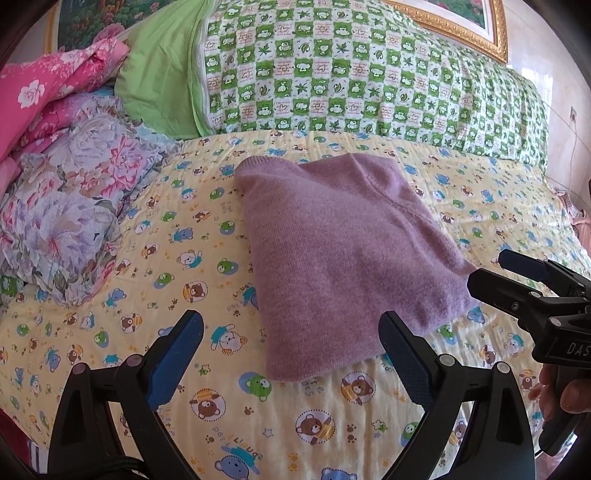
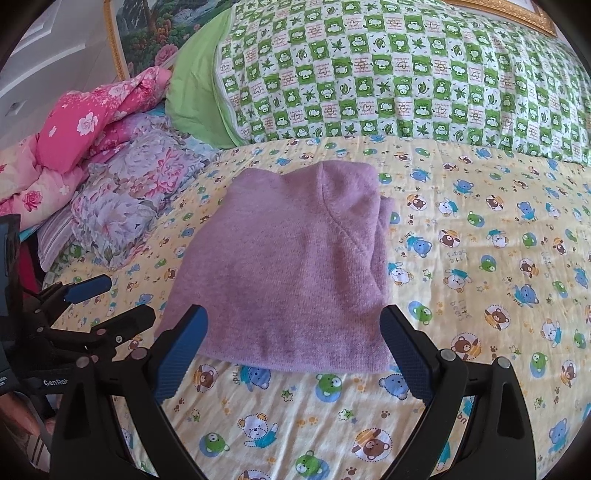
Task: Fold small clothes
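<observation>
Two claws hover over the bed's near edge: my left gripper point(image 1: 291, 354), wide open and empty, sits left of the folded purple sweater point(image 2: 291, 266); my right gripper point(image 2: 293, 347), equally agape, faces it squarely, nearer.

I am working over a bed in a home bedroom: bear-print sheet point(image 2: 461, 280), green checked quilt point(image 2: 388, 70), heaped floral bedding point(image 1: 62, 206), gilt-framed painting point(image 1: 476, 26).
</observation>
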The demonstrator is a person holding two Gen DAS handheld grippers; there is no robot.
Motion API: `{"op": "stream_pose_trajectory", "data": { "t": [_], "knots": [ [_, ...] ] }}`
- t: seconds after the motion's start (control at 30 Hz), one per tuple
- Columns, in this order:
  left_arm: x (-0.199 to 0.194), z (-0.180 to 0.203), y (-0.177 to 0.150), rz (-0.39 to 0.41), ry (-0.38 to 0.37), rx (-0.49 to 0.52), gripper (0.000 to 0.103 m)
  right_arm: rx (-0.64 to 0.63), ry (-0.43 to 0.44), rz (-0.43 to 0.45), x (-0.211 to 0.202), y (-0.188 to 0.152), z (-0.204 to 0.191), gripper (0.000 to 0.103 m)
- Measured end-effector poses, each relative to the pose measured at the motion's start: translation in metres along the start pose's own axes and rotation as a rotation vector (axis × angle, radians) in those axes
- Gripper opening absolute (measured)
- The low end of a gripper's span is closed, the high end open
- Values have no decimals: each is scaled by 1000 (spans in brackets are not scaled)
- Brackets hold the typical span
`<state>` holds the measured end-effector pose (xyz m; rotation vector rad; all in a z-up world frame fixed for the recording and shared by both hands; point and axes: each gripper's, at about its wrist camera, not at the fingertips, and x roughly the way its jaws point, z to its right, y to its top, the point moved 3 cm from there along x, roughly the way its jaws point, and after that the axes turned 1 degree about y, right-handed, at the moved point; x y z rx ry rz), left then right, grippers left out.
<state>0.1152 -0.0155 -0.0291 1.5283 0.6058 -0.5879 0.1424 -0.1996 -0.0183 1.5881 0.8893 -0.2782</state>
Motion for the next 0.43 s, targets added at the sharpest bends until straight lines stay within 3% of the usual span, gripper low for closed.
{"op": "stream_pose_trajectory", "data": {
  "t": [0.43],
  "knots": [
    [8, 0, 3, -25, -6, -25, 97, 16, 6, -10, 4, 3, 10, 94]
  ]
}}
